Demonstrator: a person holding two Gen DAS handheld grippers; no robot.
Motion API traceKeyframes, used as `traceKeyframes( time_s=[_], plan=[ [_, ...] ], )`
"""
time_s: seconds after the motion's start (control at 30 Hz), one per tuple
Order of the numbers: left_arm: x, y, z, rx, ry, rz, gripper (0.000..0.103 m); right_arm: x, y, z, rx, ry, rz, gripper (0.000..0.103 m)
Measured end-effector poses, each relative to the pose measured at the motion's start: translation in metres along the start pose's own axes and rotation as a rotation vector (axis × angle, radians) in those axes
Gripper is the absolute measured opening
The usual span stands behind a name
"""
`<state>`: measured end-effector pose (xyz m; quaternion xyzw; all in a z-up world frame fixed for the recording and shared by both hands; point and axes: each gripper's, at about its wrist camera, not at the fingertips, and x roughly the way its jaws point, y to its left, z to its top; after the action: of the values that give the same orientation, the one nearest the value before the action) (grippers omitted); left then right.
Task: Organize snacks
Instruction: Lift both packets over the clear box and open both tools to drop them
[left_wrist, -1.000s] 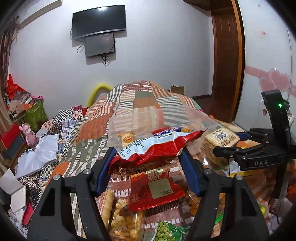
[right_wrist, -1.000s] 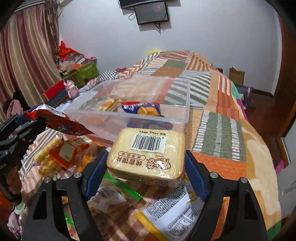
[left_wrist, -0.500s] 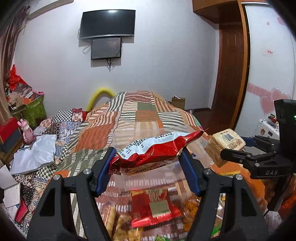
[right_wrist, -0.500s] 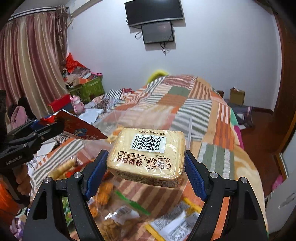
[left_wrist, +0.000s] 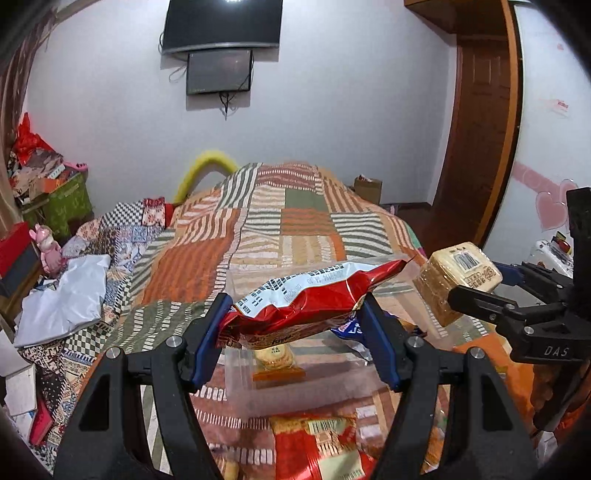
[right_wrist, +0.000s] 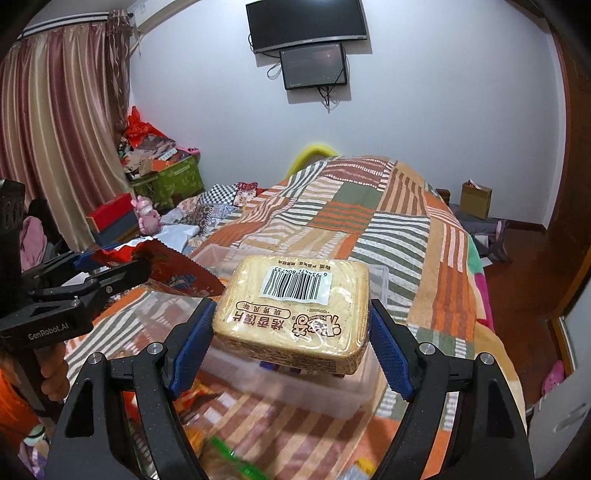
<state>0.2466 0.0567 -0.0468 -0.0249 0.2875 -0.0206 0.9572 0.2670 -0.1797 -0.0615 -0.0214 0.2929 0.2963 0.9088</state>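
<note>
My left gripper (left_wrist: 295, 332) is shut on a crinkled red and white snack bag (left_wrist: 306, 302), held in the air over a clear plastic bin (left_wrist: 295, 391) on the bed. Inside the bin lie a biscuit pack (left_wrist: 275, 360) and a blue packet (left_wrist: 349, 330). My right gripper (right_wrist: 291, 332) is shut on a tan wrapped block of toast slices (right_wrist: 295, 310) with a barcode label, also above the bin (right_wrist: 295, 387). Each gripper shows in the other's view: the right one with its toast pack (left_wrist: 458, 280) at the right, the left one with its red bag (right_wrist: 173, 269) at the left.
A striped patchwork quilt (left_wrist: 295, 229) covers the bed. More snack packets (left_wrist: 317, 446) lie on it in front of the bin. Boxes, a pink toy (left_wrist: 48, 247) and cloths crowd the left side. A wooden door (left_wrist: 480, 129) stands at the right.
Both grippers have risen and moved forward with their snacks, from over the loose packets to above the clear bin. Neither grip has changed.
</note>
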Motion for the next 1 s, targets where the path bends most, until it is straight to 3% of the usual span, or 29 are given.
traceKeyframes(
  time_s=[0.43, 0.73, 0.87, 1.0],
  plan=[
    [0.082, 0.014, 0.008, -0.027, 0.171, -0.013, 0.068, 0.066, -0.014, 0.008, 0.006, 0.127, -0.013, 0.078],
    [0.102, 0.015, 0.008, -0.023, 0.191, 0.025, 0.069, 0.090, -0.013, 0.007, -0.020, 0.205, -0.017, 0.078],
    [0.106, 0.011, 0.006, -0.007, 0.208, 0.044, 0.076, 0.096, -0.014, 0.009, -0.002, 0.240, -0.002, 0.079],
    [0.110, 0.011, 0.000, -0.017, 0.261, 0.015, 0.081, 0.096, -0.017, 0.009, 0.021, 0.259, 0.006, 0.081]
  ],
)
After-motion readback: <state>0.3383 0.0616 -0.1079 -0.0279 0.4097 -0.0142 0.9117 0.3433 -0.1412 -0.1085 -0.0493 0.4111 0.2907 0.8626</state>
